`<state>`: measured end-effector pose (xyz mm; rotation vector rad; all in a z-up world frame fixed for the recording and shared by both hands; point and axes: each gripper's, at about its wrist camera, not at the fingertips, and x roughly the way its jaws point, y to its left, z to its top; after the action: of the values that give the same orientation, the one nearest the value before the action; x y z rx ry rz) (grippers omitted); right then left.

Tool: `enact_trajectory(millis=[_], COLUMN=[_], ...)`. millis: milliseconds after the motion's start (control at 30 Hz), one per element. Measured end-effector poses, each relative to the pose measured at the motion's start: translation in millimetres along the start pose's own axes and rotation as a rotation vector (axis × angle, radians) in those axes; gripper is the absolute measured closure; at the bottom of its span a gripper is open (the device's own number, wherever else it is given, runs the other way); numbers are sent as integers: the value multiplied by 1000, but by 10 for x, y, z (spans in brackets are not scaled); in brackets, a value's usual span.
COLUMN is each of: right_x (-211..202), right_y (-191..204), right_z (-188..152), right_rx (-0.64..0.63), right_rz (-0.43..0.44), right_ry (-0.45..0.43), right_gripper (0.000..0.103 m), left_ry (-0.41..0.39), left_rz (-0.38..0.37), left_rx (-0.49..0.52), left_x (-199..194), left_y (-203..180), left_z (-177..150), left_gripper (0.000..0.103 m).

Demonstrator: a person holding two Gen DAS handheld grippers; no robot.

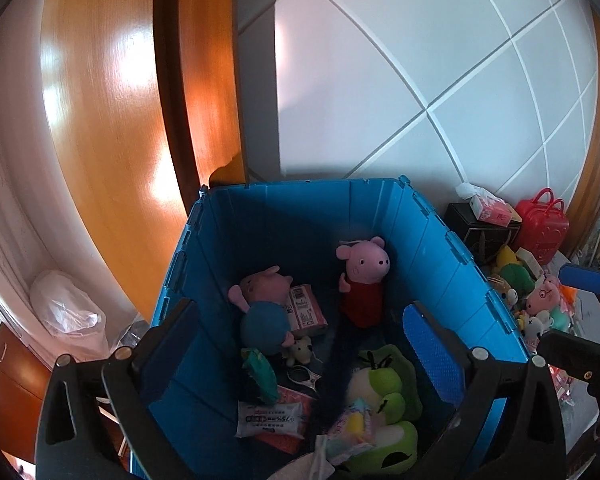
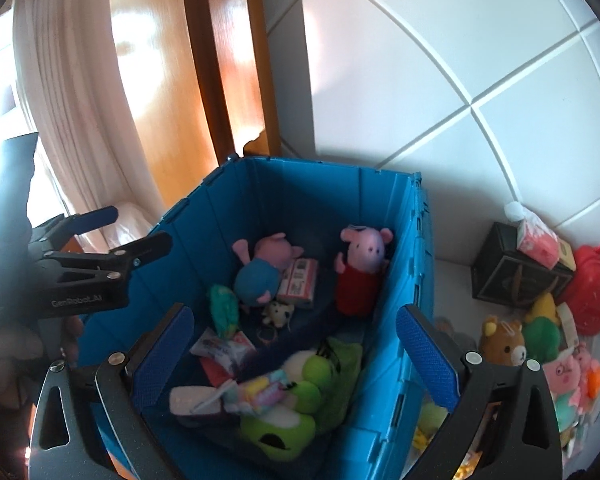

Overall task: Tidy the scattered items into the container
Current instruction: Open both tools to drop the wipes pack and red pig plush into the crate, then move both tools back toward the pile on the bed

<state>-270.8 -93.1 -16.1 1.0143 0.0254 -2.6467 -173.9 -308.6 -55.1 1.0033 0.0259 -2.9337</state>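
Left wrist view shows the left hand-held gripper spread wide with nothing between its pads, above the blue container. The right hand-held gripper is spread and empty too. Scattered plush toys are seen on the desk, just beside the container's right wall. They are judged light, soft and easy to squeeze, so a toy is best taken at its body, not at an ear. The pile is partly cut off by the gripper's finger, and the small items in it cannot be told apart. The desk's front edge is not visible.
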Motion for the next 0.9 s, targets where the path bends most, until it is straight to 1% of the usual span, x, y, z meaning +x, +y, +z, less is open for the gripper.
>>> enact_trajectory(millis=[100,233,333,433,500,600,700,833,900], right_x=[-210,-519,-717,-876,-983,-1171,-1354,-1558,-1628], right_y=[-54,-194,-382,-594,-758,-993,-1220,-1614,-1804], right_z=[-126,-418,-627,-829,-969,-1139,-1281,-1517,-1637], right_rx=[15,44,77,108,123,145,141,152,172], right_rz=[2,17,0,-33,-50,-66,-102,-129,-162], right_ry=[-37,-106,-138,-142,-143,-147,-151,-122,-97], right_gripper=[0,0,0,0,0,0,0,0,0], left_ry=[-21,-41,-47,-51,-55,-48,-52,-54,-44], left_rz=[-22,-58,-77,-81,-83,-105,-128,-151,-157], left_rx=[13,56,95,124,126,129,156,160,161], left_x=[-151,-322,-409,-474,-520,-599,-699,-783,-782], left_y=[-179,-474,-724,-977,-1158,-1445,-1771,-2224,-2429], left_z=[-34,-80,-127,-192,-233,-286,-333,-420,-477], left_gripper=[0,0,0,0,0,0,0,0,0])
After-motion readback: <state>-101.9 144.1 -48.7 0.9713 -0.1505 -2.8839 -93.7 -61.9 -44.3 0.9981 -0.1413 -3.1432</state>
